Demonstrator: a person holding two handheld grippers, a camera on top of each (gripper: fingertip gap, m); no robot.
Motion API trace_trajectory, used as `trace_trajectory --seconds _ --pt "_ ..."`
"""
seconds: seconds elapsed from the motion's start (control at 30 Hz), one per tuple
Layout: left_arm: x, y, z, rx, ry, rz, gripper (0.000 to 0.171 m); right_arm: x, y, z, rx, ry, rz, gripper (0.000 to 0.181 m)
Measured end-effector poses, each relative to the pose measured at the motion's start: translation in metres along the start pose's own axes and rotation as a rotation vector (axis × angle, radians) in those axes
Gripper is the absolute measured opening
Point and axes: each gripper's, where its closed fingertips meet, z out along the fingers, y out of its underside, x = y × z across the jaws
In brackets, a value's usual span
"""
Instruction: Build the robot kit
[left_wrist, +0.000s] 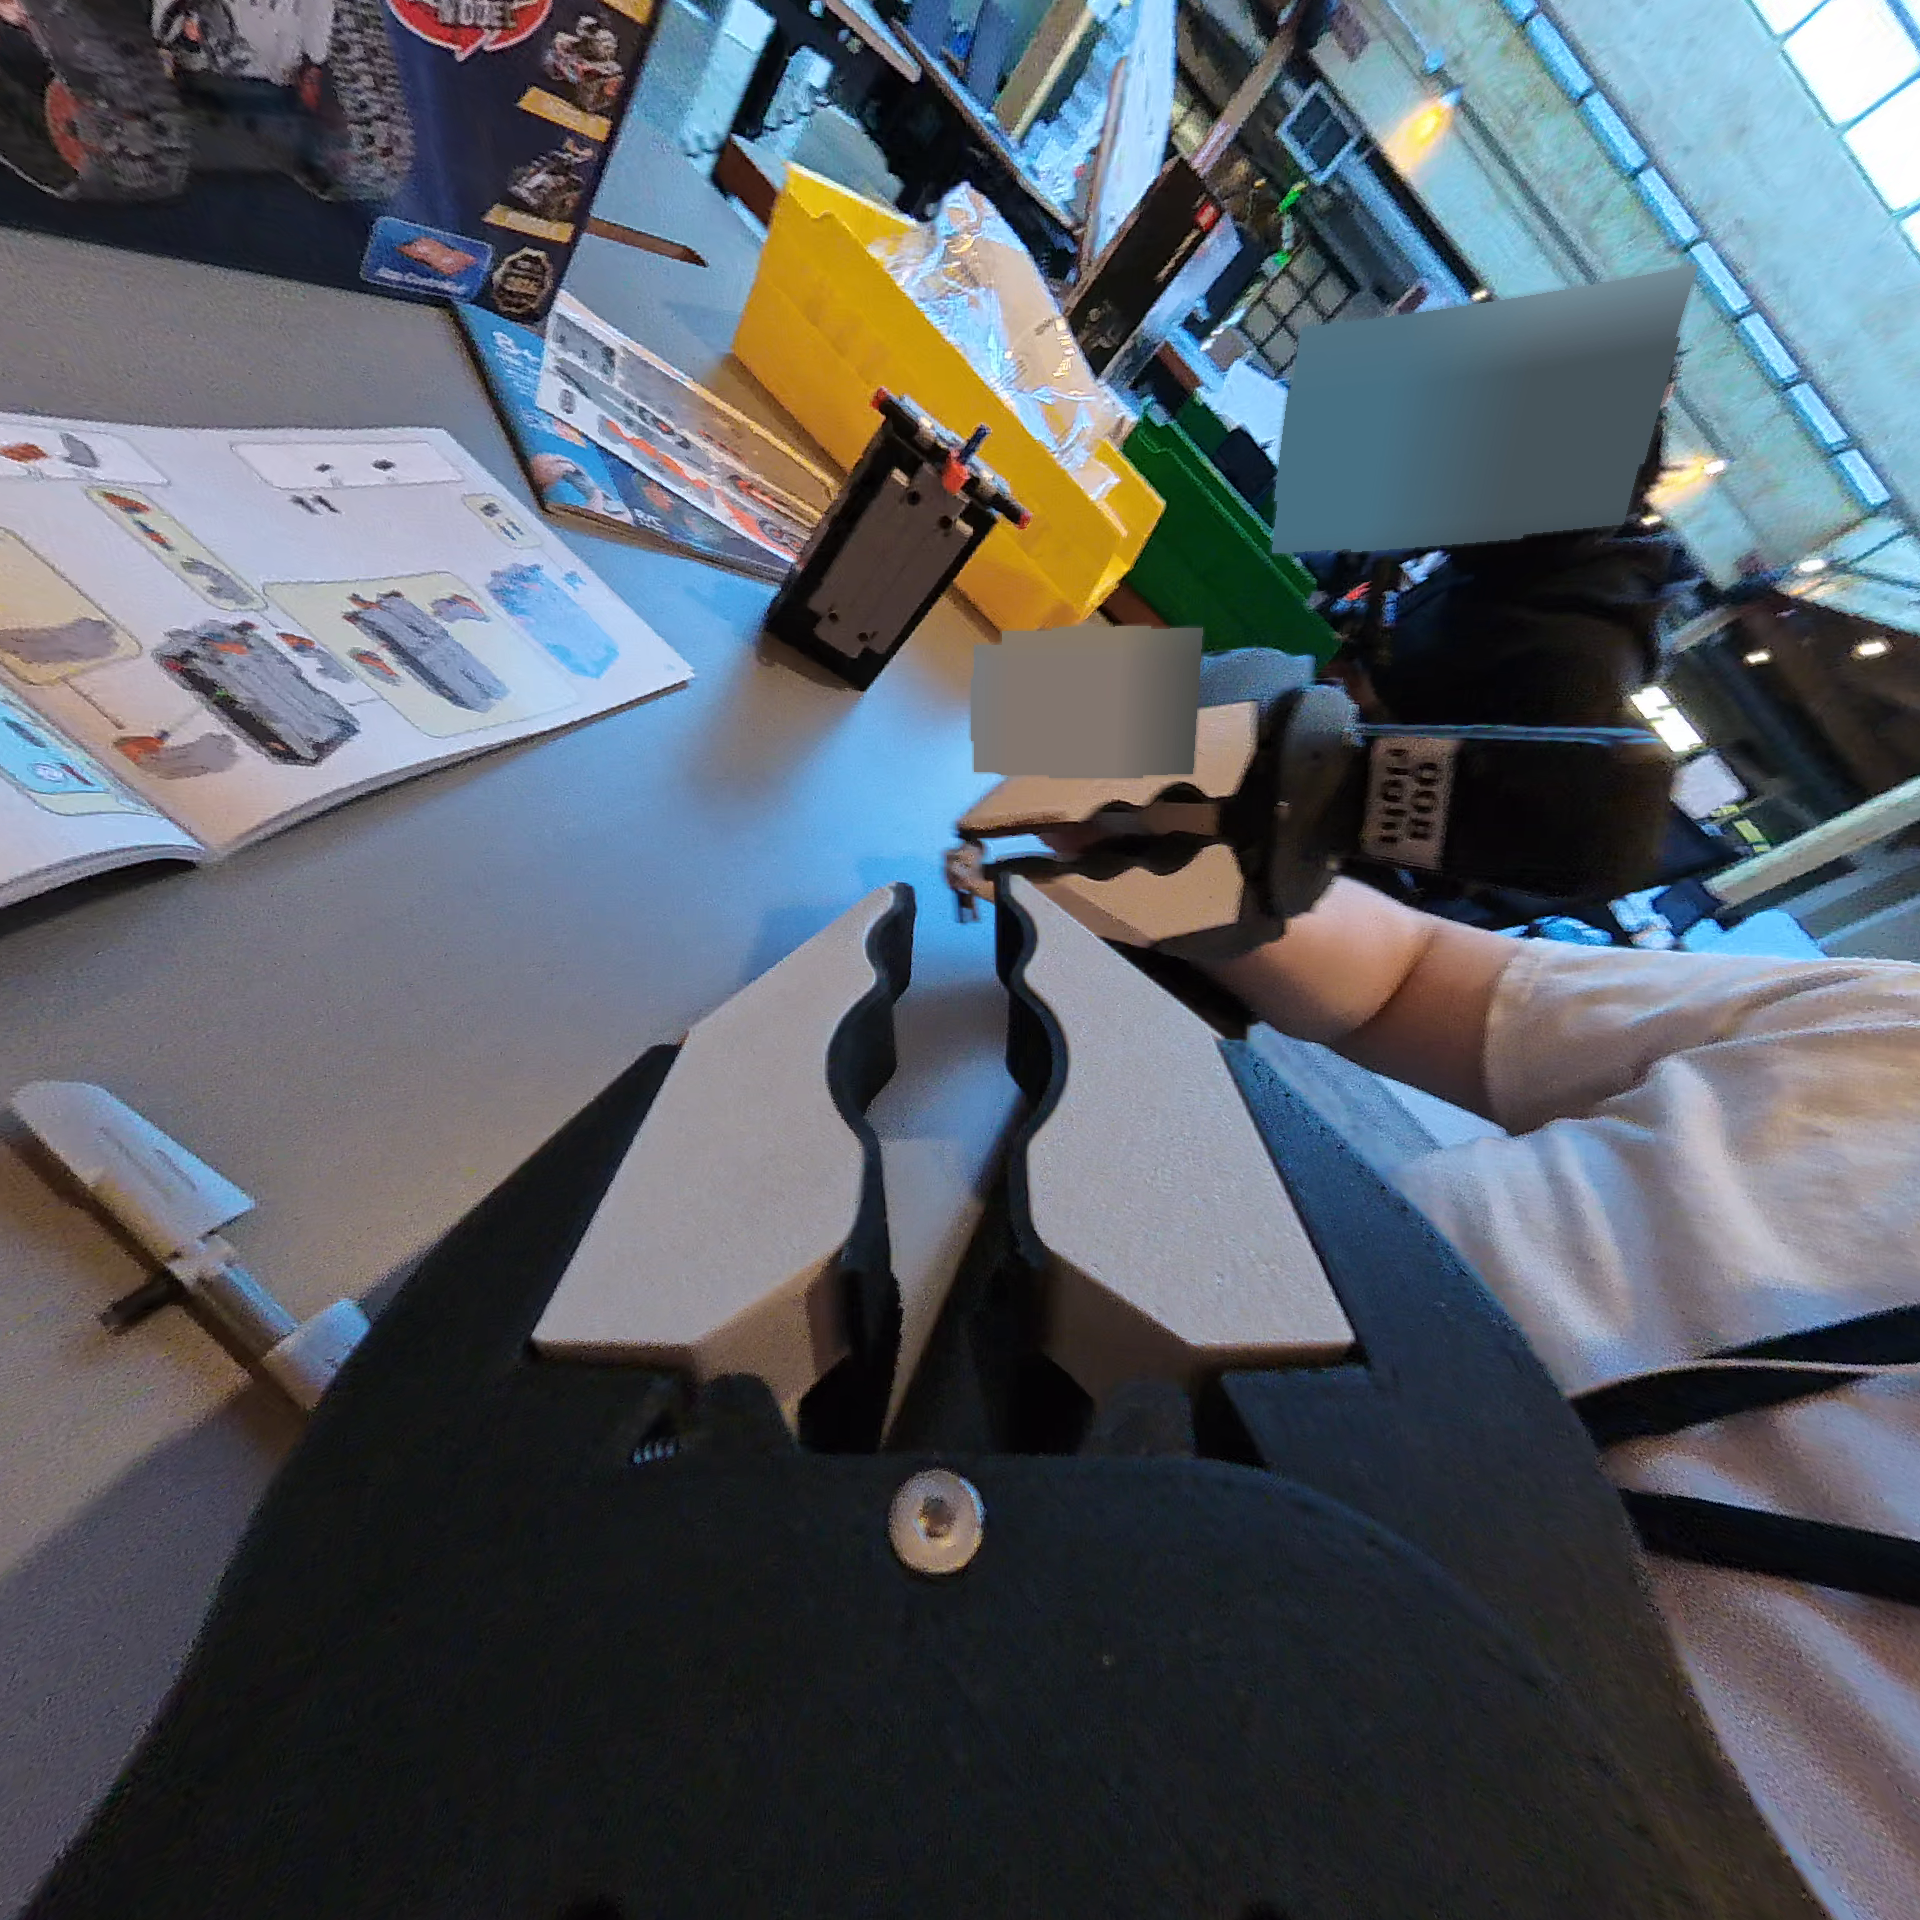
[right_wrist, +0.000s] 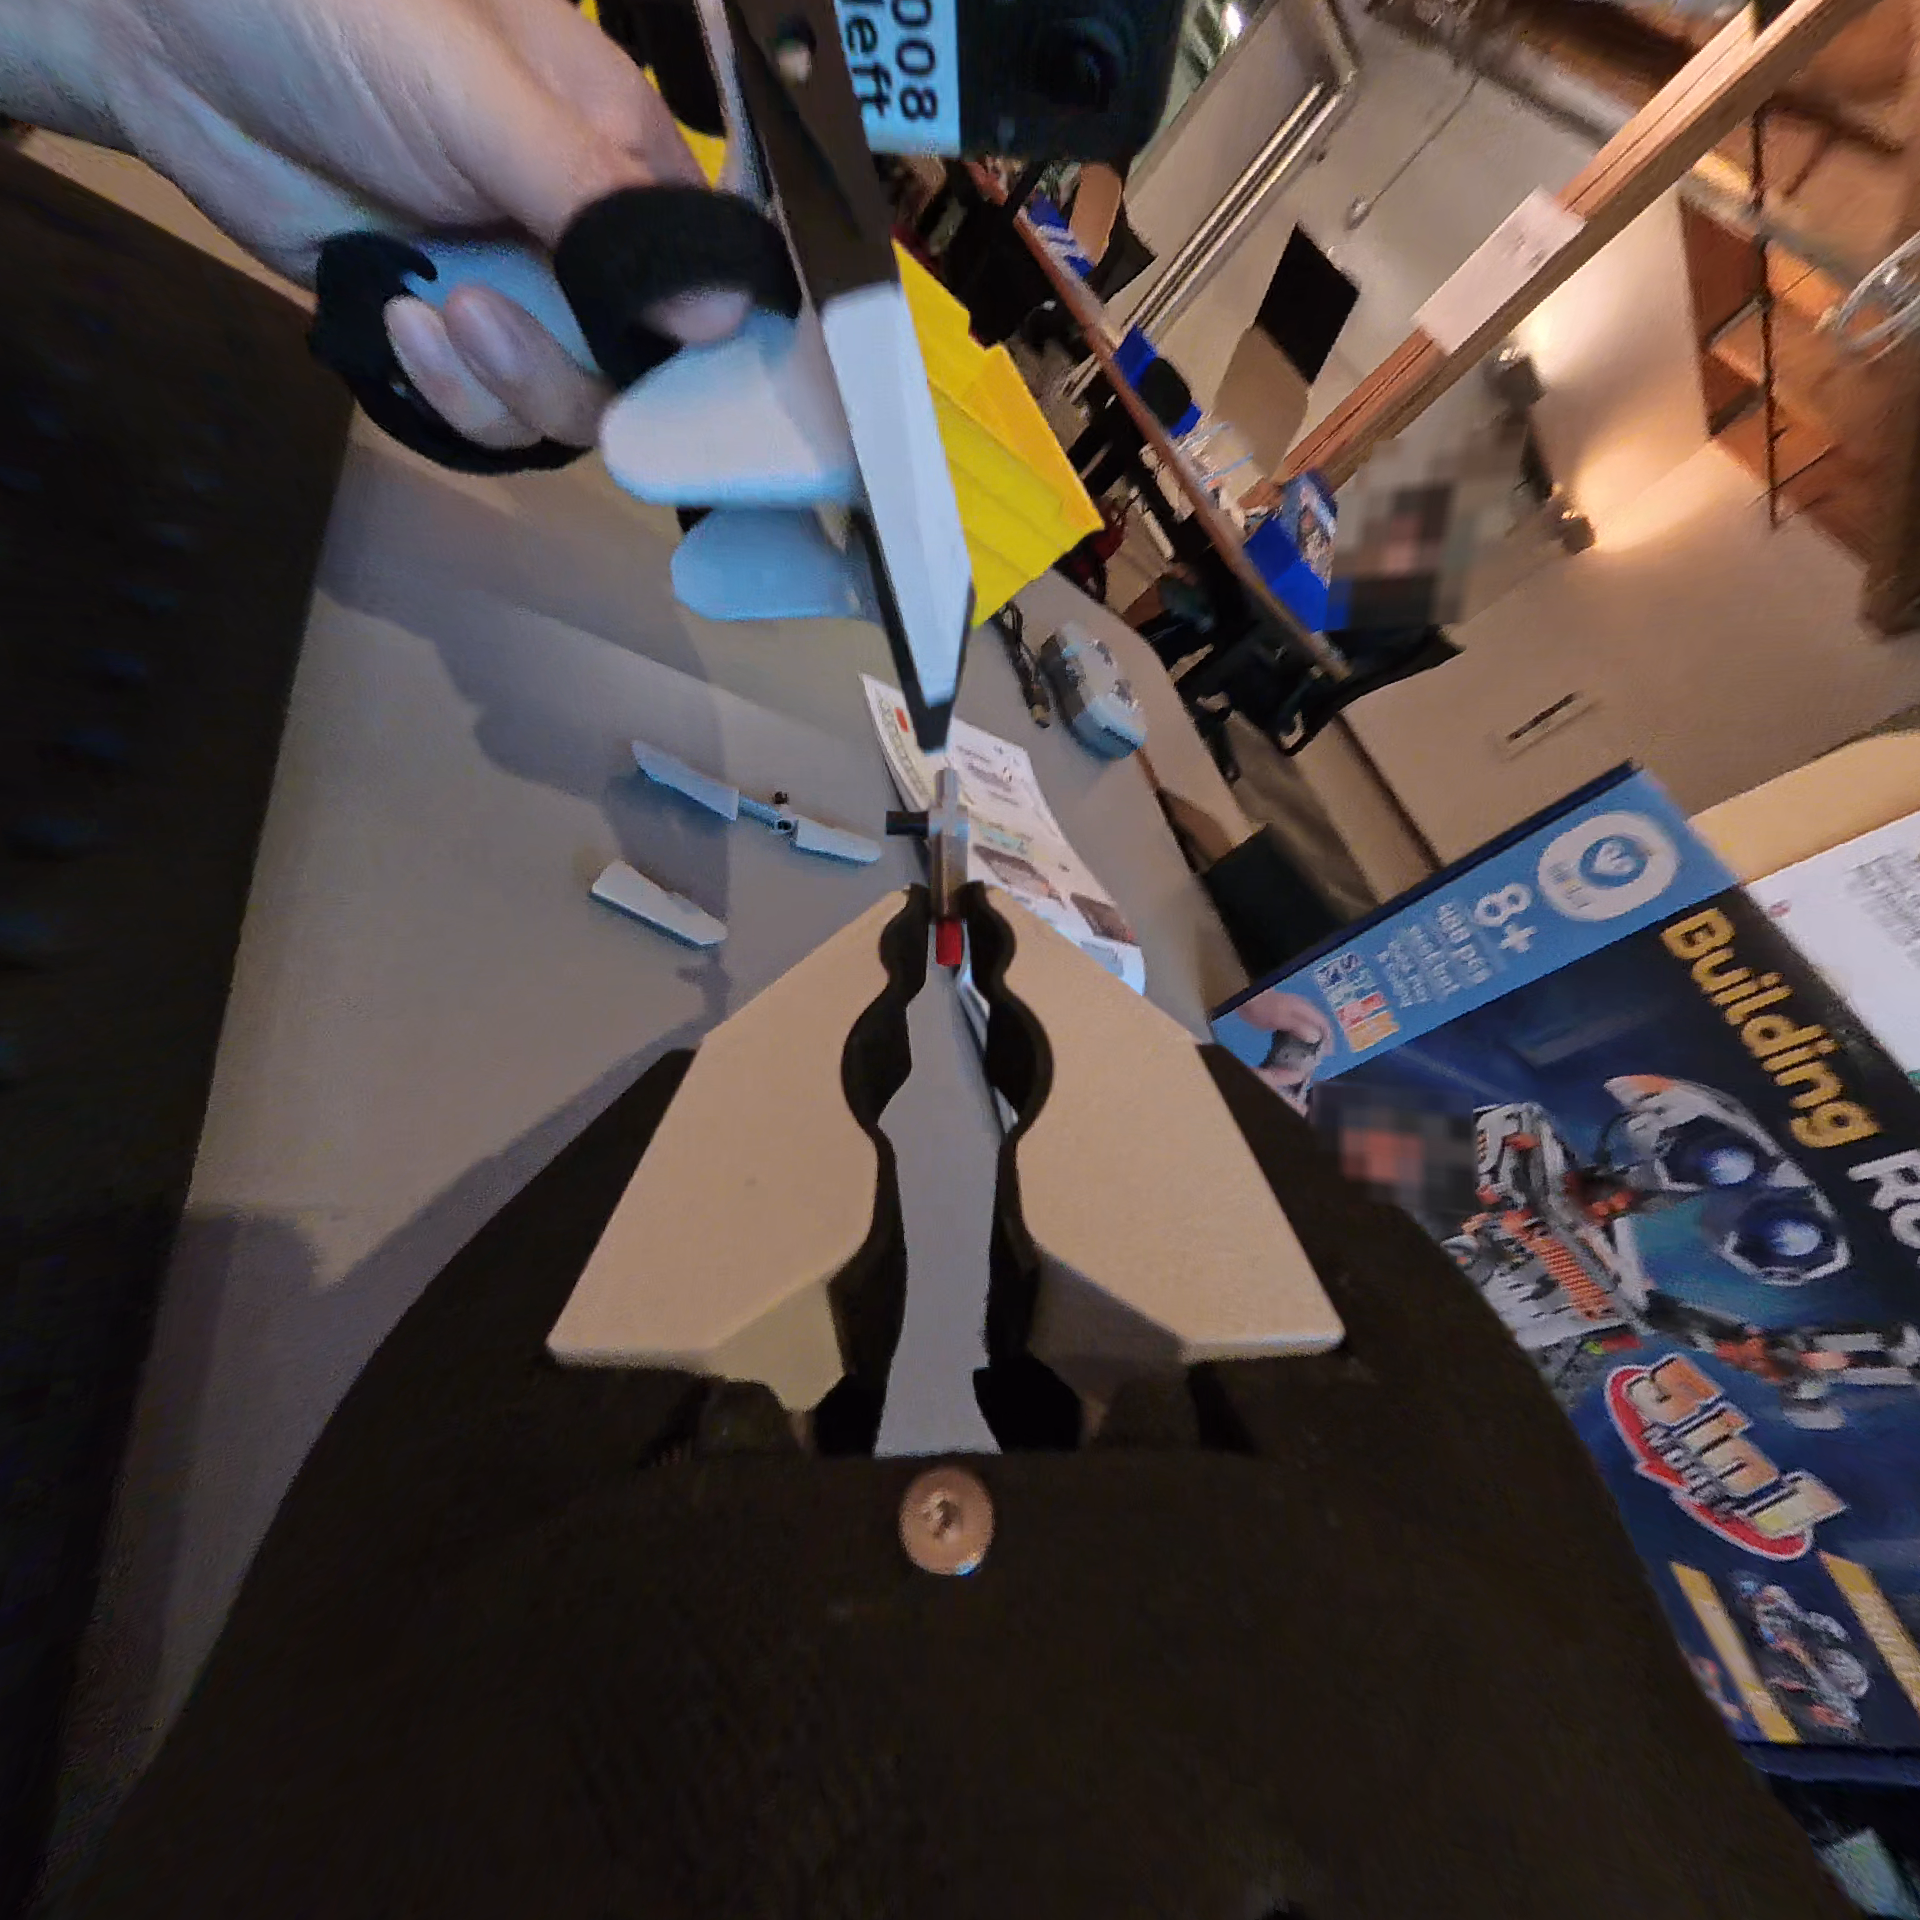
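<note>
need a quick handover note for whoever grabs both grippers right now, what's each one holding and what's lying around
Right gripper: shut on a small grey brick piece with a red pin, held above the table.
Left gripper: jaws a little apart, holding nothing, tips right at that piece.
Around: grey and black block assembly upright by the yellow bin; open instruction booklet; loose grey blade parts; kit box.
Done or left: cannot tell from these views.

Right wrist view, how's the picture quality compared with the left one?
Right wrist view: warm and dim, left edge dark, the left gripper motion-blurred. Left wrist view: cooler daylight, sharp on the booklet, bright glare from the windows; both bend straight lines.
</note>
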Motion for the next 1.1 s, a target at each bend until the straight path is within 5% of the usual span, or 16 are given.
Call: trace_trajectory --seconds 0.37,0.57,0.67,0.83,0.93,1.1 --pt "0.008 0.013 0.011 -0.101 0.076 0.040 0.003 -0.008 -0.006 -0.003 0.054 -0.058 0.000 0.006" --pt "0.011 0.042 0.006 -0.395 0.047 0.261 0.002 -0.027 -0.013 -0.010 0.148 -0.579 0.755 0.028" --pt "0.017 0.052 0.010 -0.488 0.051 0.348 0.002 -0.031 -0.012 -0.014 0.176 -0.733 0.952 0.021" --pt "0.025 0.056 0.013 -0.527 0.067 0.383 0.001 -0.051 -0.006 -0.016 0.102 -0.816 0.929 0.023" --pt "0.031 0.057 0.013 -0.521 0.089 0.419 0.000 -0.061 -0.013 -0.022 0.105 -0.907 0.941 0.005" --pt "0.022 0.046 0.006 -0.417 0.055 0.383 0.009 -0.058 -0.012 -0.015 0.109 -0.844 0.929 0.005"
